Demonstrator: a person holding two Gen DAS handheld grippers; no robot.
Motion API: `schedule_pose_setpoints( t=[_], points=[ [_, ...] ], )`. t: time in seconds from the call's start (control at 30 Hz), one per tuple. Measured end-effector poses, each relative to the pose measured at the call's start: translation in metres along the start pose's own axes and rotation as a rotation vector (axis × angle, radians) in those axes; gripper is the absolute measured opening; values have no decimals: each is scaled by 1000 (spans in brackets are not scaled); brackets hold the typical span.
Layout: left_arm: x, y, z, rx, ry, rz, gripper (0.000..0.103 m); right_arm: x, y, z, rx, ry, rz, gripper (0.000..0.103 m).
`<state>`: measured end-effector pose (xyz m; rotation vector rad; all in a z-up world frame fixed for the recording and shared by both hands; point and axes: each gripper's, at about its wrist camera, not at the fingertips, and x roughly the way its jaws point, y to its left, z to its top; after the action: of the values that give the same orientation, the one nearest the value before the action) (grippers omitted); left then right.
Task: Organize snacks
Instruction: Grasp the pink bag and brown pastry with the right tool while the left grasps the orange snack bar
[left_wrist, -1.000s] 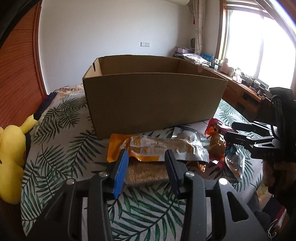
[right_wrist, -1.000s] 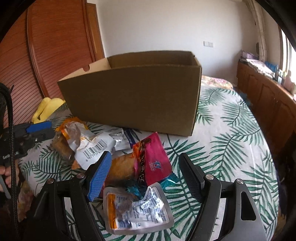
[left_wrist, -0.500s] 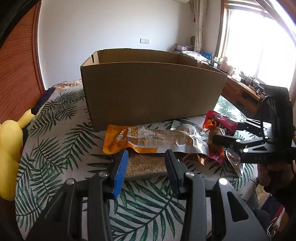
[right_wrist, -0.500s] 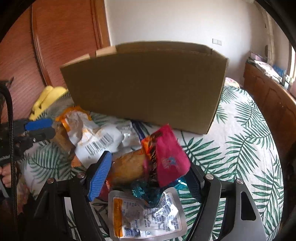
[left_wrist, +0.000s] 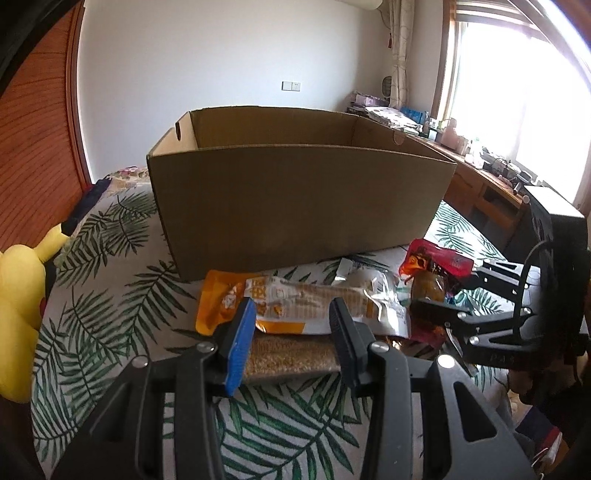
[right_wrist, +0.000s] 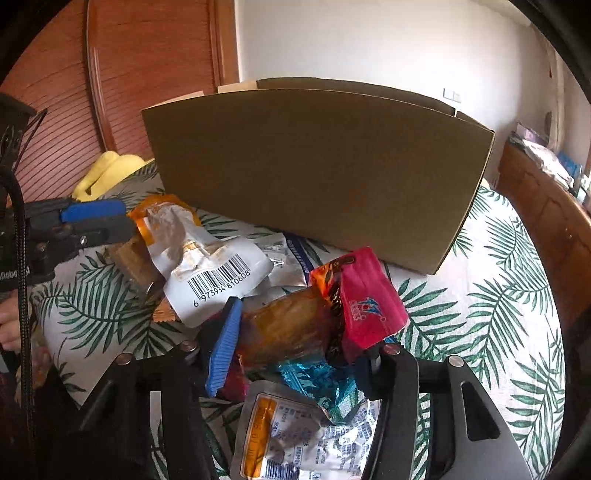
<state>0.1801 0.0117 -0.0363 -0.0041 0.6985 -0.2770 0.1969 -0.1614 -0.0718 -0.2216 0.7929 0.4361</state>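
The left wrist view sits low over the leaf-print bed (left_wrist: 110, 295), looking forward along its 2 fingers (left_wrist: 240, 343) toward the near wall of the cardboard box (left_wrist: 295, 199), with the window at its right. The right wrist view faces the same box (right_wrist: 314, 173) from further right, closer to the snack pile (right_wrist: 295, 332), with the wooden wardrobe behind. Both share the box, the pile and the bed, and each sees the other gripper at its edge.

Box (left_wrist: 295, 203) plain brown. Bedspread (left_wrist: 110, 266) white, green palm-leaf print. Plush (left_wrist: 18, 306) yellow. Long packet (left_wrist: 314, 306) orange and silver. Pouch (right_wrist: 369, 306) pink-red. Wrapper (right_wrist: 314, 376) blue. Finger pad (right_wrist: 223, 347) blue, ribbed.
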Motion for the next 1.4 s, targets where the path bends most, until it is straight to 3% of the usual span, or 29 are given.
schedule_pose_setpoints(
  t=[0.37,0.73,0.87,1.4],
  points=[
    [-4,43,5,-84,-12,85,42,4,4,-1,-10,4,-15,57],
    [23,45,5,-97,48,40,42,6,4,-1,-11,5,-15,58],
    [34,41,8,-82,55,57,42,6,4,-1,-10,6,-15,58],
    [40,58,11,-86,25,76,59,6,5,-1,-12,7,-16,58]
  ],
)
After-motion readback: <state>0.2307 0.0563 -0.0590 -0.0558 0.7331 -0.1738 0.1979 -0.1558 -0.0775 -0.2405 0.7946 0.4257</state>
